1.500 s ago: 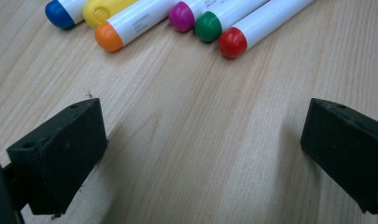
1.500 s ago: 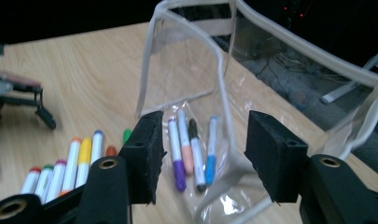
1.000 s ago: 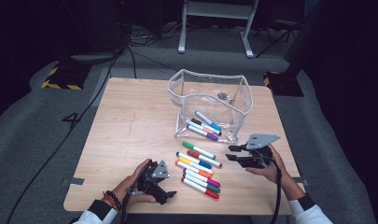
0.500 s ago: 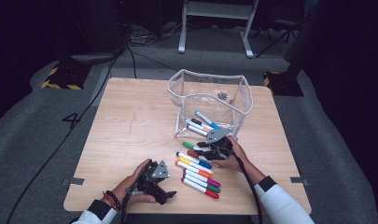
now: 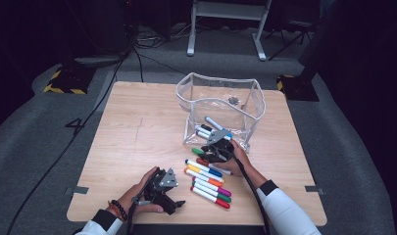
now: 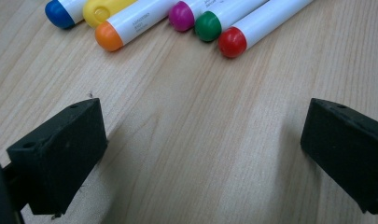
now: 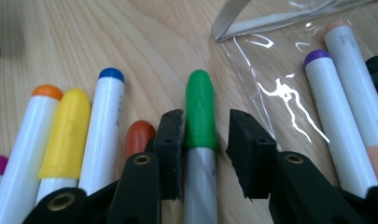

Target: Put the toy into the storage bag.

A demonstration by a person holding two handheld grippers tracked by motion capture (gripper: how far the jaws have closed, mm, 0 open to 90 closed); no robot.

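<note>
The green-capped marker lies on the wooden table, just near of the clear plastic pouch, at the far end of a row of markers. The right gripper is low over it, one jaw on each side of the green cap. The left jaw looks to touch the marker, while a thin gap shows on the right, so I cannot tell if the grip has closed. More markers lie inside the pouch. The left gripper rests at the near left of the table, its jaws spread wide with nothing between them, pointing toward the coloured marker ends.
</note>
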